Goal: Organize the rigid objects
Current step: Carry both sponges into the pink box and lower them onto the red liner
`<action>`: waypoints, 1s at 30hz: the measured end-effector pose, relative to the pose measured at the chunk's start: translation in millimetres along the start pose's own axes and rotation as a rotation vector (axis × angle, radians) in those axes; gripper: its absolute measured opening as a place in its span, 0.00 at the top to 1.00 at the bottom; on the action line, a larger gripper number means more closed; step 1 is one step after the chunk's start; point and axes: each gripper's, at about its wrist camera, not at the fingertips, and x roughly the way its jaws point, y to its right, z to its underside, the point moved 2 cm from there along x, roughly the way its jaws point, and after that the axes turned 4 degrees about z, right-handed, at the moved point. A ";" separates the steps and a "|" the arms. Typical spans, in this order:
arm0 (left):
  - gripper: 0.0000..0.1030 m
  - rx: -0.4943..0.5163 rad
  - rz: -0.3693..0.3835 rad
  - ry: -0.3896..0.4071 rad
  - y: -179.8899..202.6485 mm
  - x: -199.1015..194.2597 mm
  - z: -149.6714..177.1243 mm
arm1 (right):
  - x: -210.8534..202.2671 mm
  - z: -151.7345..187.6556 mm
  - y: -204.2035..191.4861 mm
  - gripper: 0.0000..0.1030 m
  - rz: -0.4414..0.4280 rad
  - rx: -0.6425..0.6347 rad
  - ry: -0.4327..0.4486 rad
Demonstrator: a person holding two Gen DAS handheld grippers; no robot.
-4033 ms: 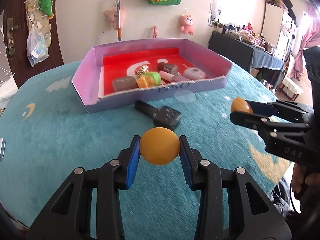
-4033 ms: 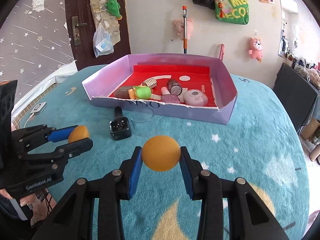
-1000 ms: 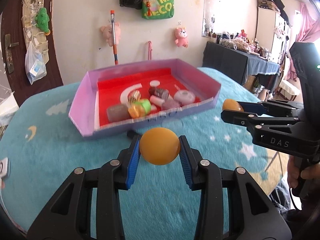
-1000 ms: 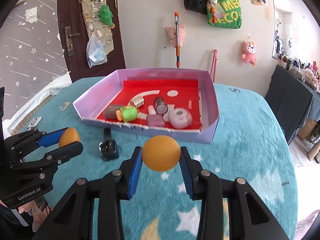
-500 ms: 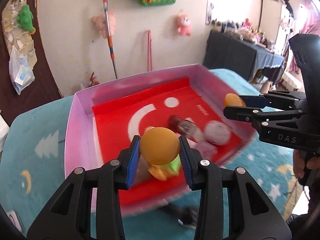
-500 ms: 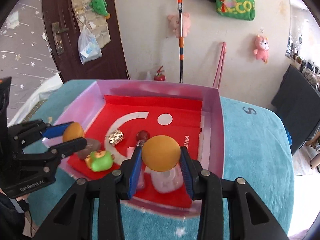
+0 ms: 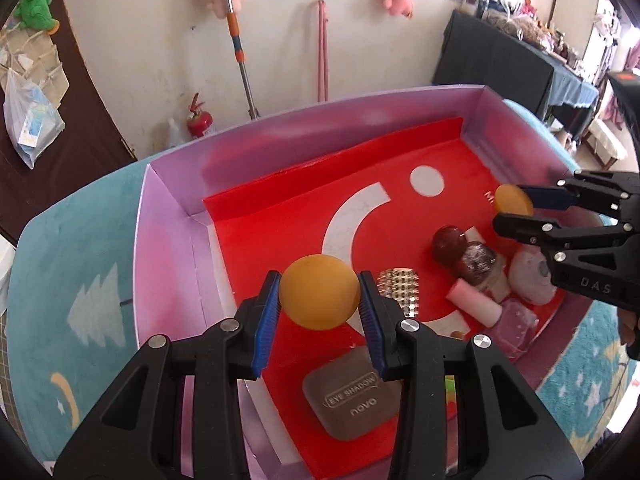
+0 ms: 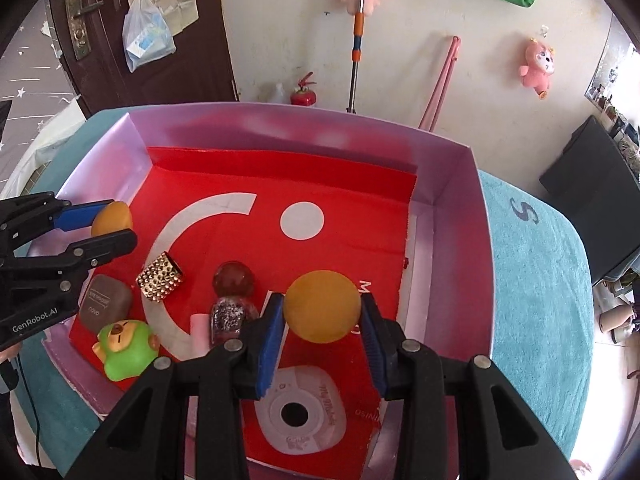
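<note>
Teal tablecloth (image 7: 92, 280) under pink box (image 7: 168, 240). My left gripper (image 7: 319, 298) and right gripper (image 8: 322, 307) each clamp an orange ball, above the box; brown compact (image 7: 352, 396) at 5 o'clock of left.

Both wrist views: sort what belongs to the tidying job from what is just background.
Job:
- left gripper clamping an orange ball
- right gripper clamping a second orange ball
- lilac cardboard box with red floor
- brown eyeshadow case
- green rubber duck

Background:
- pink plush toys on the wall
- red fire extinguisher
</note>
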 end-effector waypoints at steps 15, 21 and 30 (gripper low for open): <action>0.65 -0.004 0.021 -0.128 -10.8 25.0 8.2 | 16.3 -1.9 -8.6 0.61 0.040 -0.052 -0.078; 0.65 -0.007 0.024 -0.136 -11.9 27.0 8.1 | 17.6 0.5 -10.3 0.62 0.046 -0.061 -0.084; 0.65 -0.010 0.025 -0.132 -10.0 25.8 1.5 | 19.6 -1.3 -9.2 0.62 0.042 -0.061 -0.084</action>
